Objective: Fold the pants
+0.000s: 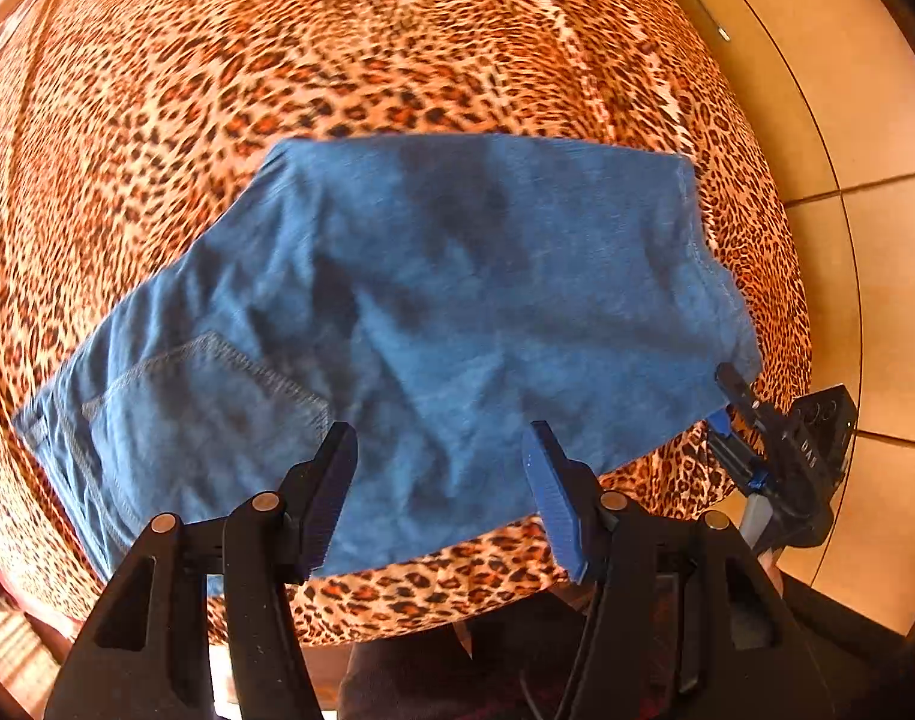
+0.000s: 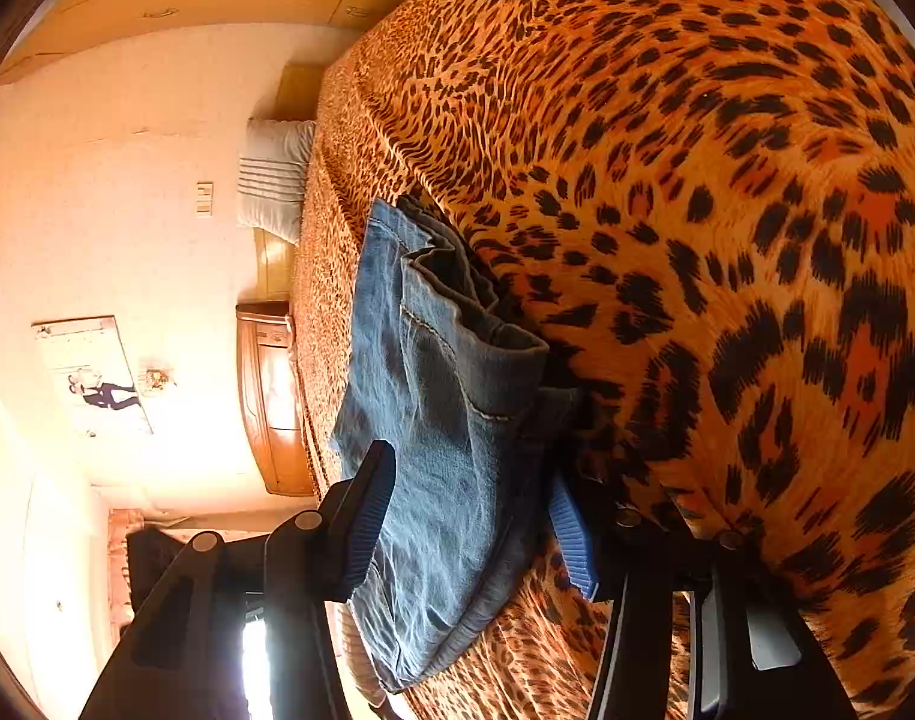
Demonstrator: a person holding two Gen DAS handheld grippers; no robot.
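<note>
Blue denim pants [image 1: 433, 324] lie folded on a leopard-print bedspread [image 1: 349, 48], back pocket at the lower left. My left gripper [image 1: 439, 498] is open and hovers over the near edge of the pants, holding nothing. My right gripper [image 1: 730, 402] shows at the pants' right corner in the left wrist view. In the right wrist view the gripper [image 2: 469, 516] is turned sideways and open, its fingers on either side of the folded denim edge [image 2: 451, 450], one above and one underneath against the bedspread [image 2: 727, 210].
Tiled floor [image 1: 865, 276] lies to the right of the bed. A wooden headboard [image 2: 271, 402], a pillow [image 2: 271, 180] and a wall with a picture [image 2: 91, 378] show in the right wrist view.
</note>
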